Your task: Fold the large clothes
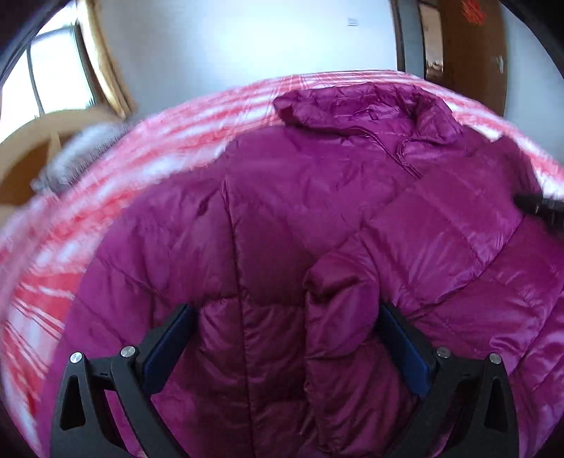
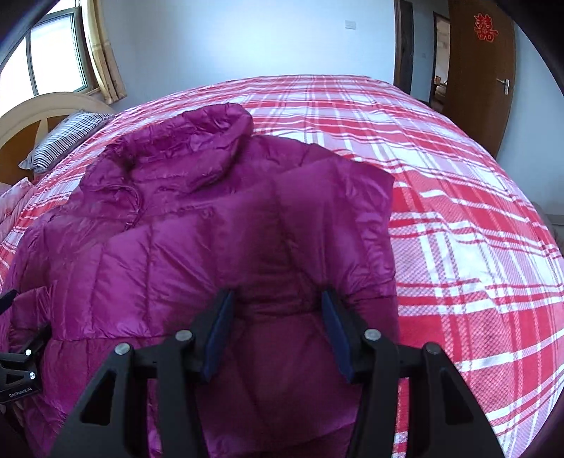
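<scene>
Nearest my lenses are the two black two-finger tongs with blue pads. The left gripper stands wide open, a folded-in sleeve of the garment lying between its jaws, and I see no pad pressing on it. The right gripper stands about half open; I cannot tell whether its pads bite on the quilted fabric bunched between them. Both tongs work at the near hem of the glossy magenta quilted down jacket, which lies front up on the red-and-white plaid bedspread, its collar pointing toward the far edge of the bed and its body nearer the bed's headboard side than the door side. Both sleeves appear already folded across the front. I judge the jacket light, soft and very compressible; its shiny shell looks slippery, and trapped air will likely make folds spring back. I would take hold at the hem corners or on a stitched quilting seam, where the layers are thinner and a pinch should gather both shell and lining, not on a puffed panel. Legible writing: small white lettering on the left gripper's body in the right wrist view, reading roughly "GenRobot.AI"; a red paper decoration on the brown wooden door, its characters too small to read reliably. No garment label shows.
</scene>
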{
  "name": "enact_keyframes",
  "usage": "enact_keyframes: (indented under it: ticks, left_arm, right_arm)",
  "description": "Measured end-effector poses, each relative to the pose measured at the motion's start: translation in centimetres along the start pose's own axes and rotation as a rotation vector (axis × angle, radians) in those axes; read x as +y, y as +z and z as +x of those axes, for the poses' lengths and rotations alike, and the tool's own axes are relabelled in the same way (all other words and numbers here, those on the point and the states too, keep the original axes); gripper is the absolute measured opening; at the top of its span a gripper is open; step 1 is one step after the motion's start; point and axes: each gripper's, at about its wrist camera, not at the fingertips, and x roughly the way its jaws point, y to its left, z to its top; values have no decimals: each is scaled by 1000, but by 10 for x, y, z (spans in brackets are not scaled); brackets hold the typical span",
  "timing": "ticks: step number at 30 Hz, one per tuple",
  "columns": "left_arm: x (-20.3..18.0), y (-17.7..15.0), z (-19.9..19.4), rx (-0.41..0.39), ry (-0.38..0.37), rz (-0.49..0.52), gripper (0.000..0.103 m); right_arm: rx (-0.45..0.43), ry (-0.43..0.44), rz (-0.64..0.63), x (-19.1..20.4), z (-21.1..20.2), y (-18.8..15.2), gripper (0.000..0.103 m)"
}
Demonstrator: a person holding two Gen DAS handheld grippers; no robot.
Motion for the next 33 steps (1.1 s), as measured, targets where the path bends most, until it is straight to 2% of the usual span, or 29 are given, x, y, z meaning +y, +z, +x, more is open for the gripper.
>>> enact_keyframes:
  ticks: [3, 11, 15, 17, 22, 27, 33]
  left_arm:
    - [9, 0, 6, 30, -70, -63, 102]
    - [8, 1, 7, 24, -69, -64, 102]
    - [9, -1, 6, 20, -69, -66, 102]
    - [8, -1, 5, 18, -66, -64, 102]
    - [10, -1, 6, 15, -71, -69, 102]
    - [10, -1, 6, 12, -71, -70, 102]
    - [10, -1, 6, 12, -70, -70, 102]
  right_arm:
    - [6, -29, -33, 4, 4, 0, 54]
    - [23, -26, -57, 3, -8, 3, 53]
    - [-118, -10, -1, -5, -49, 24, 51]
    - [-141, 3, 18, -8, -54, 39, 51]
    - [-51, 5, 58, -20, -11, 60, 50]
    - [19, 7, 46, -26, 24, 51, 43]
    - [18, -13, 16, -25, 33, 44, 43]
